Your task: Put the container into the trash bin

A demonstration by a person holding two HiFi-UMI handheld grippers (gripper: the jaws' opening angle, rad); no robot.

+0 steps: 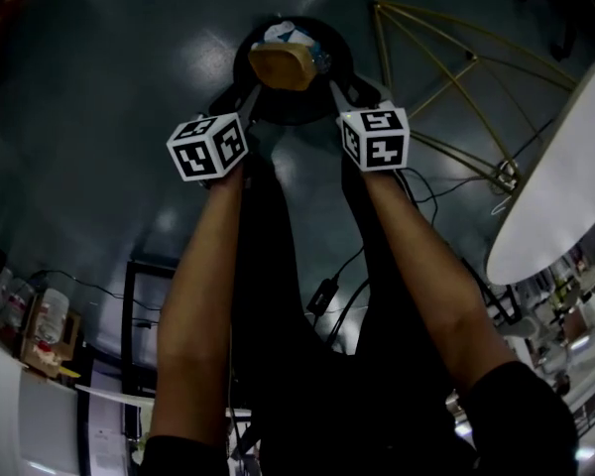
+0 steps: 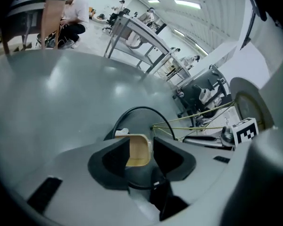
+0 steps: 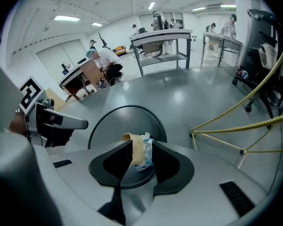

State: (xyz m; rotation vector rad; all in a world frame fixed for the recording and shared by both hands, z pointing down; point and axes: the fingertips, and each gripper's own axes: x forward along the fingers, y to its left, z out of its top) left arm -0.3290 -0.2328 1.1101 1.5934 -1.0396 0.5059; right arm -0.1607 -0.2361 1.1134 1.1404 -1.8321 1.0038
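Both left gripper (image 2: 137, 145) and right gripper (image 3: 142, 147) jaws apart (unclamped), container (image 1: 283, 64) between, above trash bin (image 1: 297, 107).

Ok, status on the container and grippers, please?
Left gripper open, right gripper open. Container between them, over trash bin. Nothing blocks the bin.

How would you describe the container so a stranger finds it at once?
On the dark floor, left of the gold wire frame, stands a round black trash bin. Over its opening is the container: tan, with rounded corners, unlike the white-blue litter beside it.
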